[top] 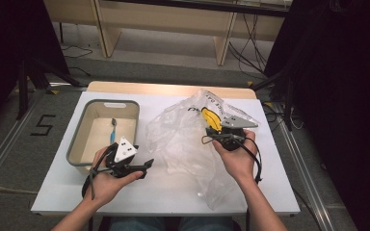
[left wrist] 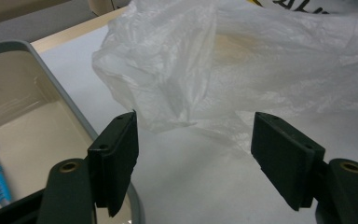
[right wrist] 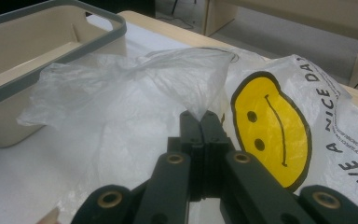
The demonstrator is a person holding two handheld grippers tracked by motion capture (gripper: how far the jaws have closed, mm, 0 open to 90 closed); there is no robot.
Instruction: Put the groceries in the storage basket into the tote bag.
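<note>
1. Overhead light is falling evenly on the white table (top: 67,192), while the room's left and right sides are sinking into near black.
2. The plastic bag (top: 183,139) is showing mild glare along its creases.
3. The gripper views are appearing soft, with near jaws slightly blurring.

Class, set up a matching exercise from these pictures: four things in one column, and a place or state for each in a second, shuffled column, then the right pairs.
Things:
1. toothbrush
2. plastic bag
3. left gripper
4. right gripper

Places or states:
A. shut on a pinch of thin plastic
B. lying inside the bin
C. jaws open, nothing between them
D. crumpled on the white table, smiley face showing

Pairs: 1-B, 2-D, 3-C, 4-A
</note>
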